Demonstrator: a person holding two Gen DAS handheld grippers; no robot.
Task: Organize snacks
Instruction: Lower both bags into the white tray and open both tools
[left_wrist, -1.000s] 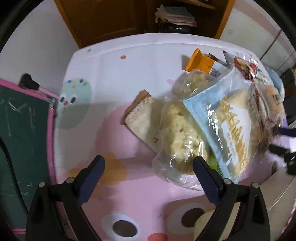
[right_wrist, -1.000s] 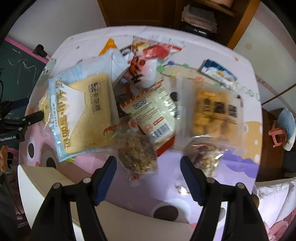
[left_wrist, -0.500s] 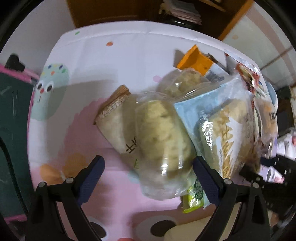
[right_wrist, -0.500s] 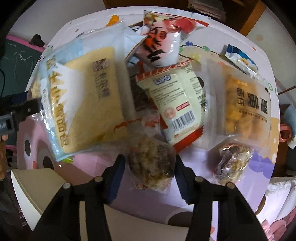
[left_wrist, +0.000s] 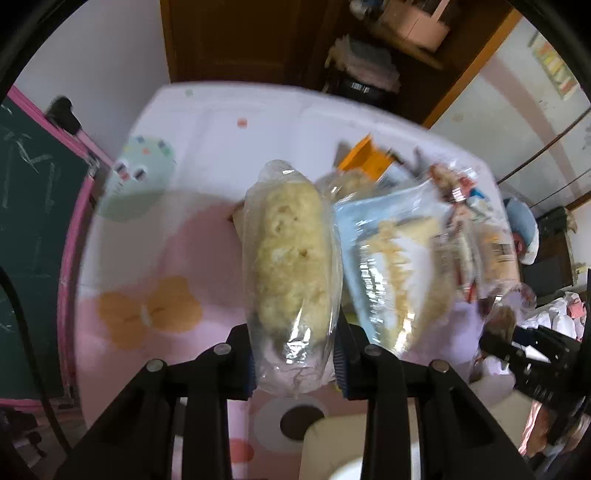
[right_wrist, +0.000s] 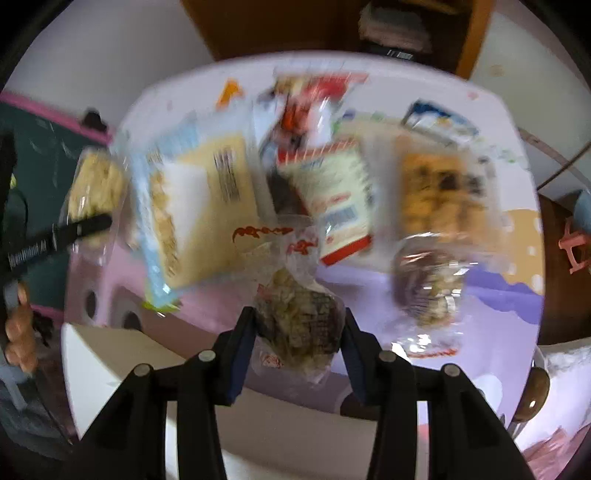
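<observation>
- Where the left wrist cam looks down, left gripper is closing w/ its pads pressed on a clear bag of pale puffed snacks, raised over the pink cartoon tablecloth; blue-and-white cake pack lies just beside it, right gripper at far right.
- Right wrist cam, blurry: right gripper closing, pinching a small clear bag of brown nutty snack near table's front edge; snack pile beyond, incl. red-trimmed cream pack & orange biscuit pack.

Our table, under its pink cartoon cloth

Toward twelve o'clock we see heaped snack packets; a nut bag lies at three o'clock.
</observation>
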